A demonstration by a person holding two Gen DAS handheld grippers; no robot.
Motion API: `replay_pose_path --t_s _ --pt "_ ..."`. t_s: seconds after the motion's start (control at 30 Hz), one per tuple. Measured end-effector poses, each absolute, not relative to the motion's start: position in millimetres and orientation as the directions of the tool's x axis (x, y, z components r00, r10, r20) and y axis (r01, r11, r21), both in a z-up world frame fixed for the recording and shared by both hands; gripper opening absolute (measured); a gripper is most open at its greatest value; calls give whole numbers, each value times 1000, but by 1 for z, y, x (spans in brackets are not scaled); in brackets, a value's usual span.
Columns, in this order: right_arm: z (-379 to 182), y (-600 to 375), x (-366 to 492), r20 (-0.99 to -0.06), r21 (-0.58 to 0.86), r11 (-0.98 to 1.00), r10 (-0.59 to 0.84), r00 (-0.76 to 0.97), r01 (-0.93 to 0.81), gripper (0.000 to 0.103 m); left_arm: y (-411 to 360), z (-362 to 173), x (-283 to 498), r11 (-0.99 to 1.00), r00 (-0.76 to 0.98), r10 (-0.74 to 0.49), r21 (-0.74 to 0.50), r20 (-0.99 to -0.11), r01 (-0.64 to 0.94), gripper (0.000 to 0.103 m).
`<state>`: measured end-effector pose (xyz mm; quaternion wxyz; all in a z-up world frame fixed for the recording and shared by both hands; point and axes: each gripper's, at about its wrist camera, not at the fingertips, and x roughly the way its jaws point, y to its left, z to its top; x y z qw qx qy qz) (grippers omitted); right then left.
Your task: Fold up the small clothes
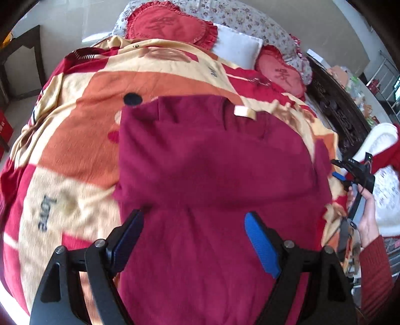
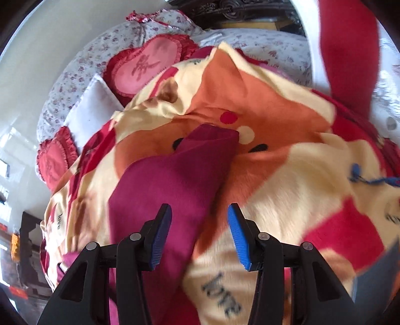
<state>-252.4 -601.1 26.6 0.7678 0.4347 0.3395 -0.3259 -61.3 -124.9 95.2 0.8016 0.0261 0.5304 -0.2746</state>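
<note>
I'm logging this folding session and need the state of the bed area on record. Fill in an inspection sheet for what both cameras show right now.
Surface: bed covered by a patterned blanket, orange, cream and red, rumpled.
Job's things: maroon garment lying on the blanket, white label at its collar.
Clutter: two red heart cushions, white pillow, blue yarn scrap on the blanket.
Grippers: left tool open above the garment; right tool open over the garment's edge, holding nothing.
Cables: nothing seen.
Surroundings: dark carved bed frame, pale wall, dark furniture beside the bed.
</note>
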Motion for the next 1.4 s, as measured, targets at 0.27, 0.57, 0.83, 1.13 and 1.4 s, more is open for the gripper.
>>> replay_pose_path --t_s 0.27,0.57,0.83,1.13,1.4 --pt "25 -620 -235 -760 468 410 -265 593 783 0 -108 82 -25 892 310 -361 -228 -880 390 86" --pt "191 -441 -207 -529 218 879 -258 809 423 0 -56 99 9 931 394 -341 -248 -853 270 86" --pt "72 -244 -89 -757 245 969 197 623 -9 5 -50 98 8 933 401 -333 -237 -853 271 86" --pt "62 -259 -131 -804 228 974 186 565 3 20 -80 85 17 908 392 -379 -256 -838 332 87" --pt "77 -351 -205 -809 234 930 25 587 284 25 -141 53 31 890 387 -308 -119 -869 441 67"
